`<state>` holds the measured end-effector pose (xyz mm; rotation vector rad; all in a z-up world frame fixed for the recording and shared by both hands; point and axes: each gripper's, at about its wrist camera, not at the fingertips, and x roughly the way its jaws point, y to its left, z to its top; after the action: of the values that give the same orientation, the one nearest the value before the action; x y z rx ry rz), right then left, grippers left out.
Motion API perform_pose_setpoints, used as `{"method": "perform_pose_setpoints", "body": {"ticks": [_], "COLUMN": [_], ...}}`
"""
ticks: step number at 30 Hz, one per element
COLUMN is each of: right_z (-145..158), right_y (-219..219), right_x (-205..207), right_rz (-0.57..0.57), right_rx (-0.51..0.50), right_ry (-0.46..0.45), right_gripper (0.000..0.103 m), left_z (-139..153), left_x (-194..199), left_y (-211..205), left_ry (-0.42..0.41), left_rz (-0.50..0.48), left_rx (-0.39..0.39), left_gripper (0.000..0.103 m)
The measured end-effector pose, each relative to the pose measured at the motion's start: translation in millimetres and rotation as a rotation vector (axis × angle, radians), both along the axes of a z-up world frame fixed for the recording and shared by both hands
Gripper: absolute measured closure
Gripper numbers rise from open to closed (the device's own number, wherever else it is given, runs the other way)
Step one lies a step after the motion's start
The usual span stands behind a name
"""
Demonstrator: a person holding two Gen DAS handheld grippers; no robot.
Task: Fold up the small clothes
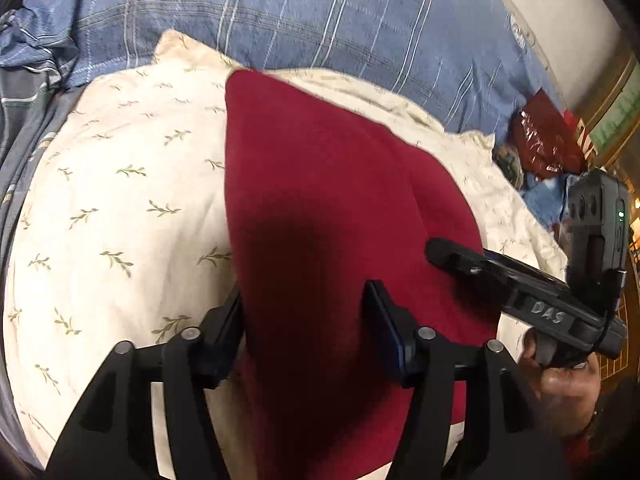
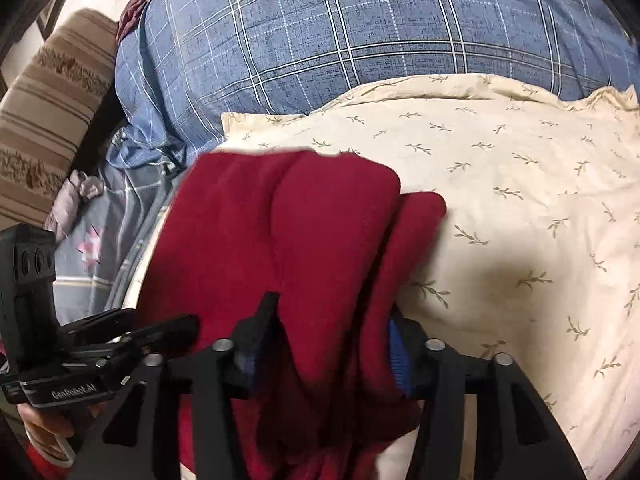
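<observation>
A dark red garment [image 1: 320, 180], folded into a thick bundle, lies over a cream pillow with a leaf print [image 1: 120, 200]. My left gripper [image 1: 306, 316] has the near end of the bundle between its fingers, and both pads touch the cloth. Further right, my right gripper [image 1: 440, 252] reaches in at the garment's right edge, held by a hand. In the right wrist view the red garment [image 2: 300, 220] bunches into folds between the fingers of my right gripper [image 2: 328, 328], pinched there. My left gripper [image 2: 188, 322] comes in from the left at the cloth's edge.
A blue plaid quilt [image 1: 320, 12] fills the far side behind the pillow [image 2: 520, 200]. A red plastic bag [image 1: 548, 140] lies at the right. A striped brown cushion [image 2: 48, 100] and grey bedding [image 2: 92, 248] sit at the left.
</observation>
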<state>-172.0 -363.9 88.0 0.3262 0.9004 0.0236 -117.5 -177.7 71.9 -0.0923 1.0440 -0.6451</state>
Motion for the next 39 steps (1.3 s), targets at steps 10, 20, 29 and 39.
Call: {"method": "perform_pose_setpoints", "body": {"ticks": [10, 20, 29, 39], "right_z": [19.8, 15.6, 32.0, 37.7], "right_y": [55.0, 54.1, 51.9, 51.8], "right_x": [-32.4, -47.5, -61.3, -63.6], "right_rz": [0.196, 0.134, 0.055, 0.019], "right_rx": [-0.186, -0.196, -0.245, -0.236], "right_ry": [-0.069, -0.098, -0.16, -0.18], "right_gripper": [0.073, 0.061, 0.038, 0.03], "left_z": [16.4, 21.9, 38.3, 49.8], "left_x": [-12.8, -38.1, -55.1, -67.5], "left_y": [7.6, 9.0, 12.1, 16.8], "left_ry": [-0.168, -0.283, -0.361, -0.413], "left_rz": [0.107, 0.15, 0.182, 0.218], "left_rx": [0.089, 0.161, 0.18, 0.192], "left_gripper": [0.022, 0.022, 0.022, 0.02]}}
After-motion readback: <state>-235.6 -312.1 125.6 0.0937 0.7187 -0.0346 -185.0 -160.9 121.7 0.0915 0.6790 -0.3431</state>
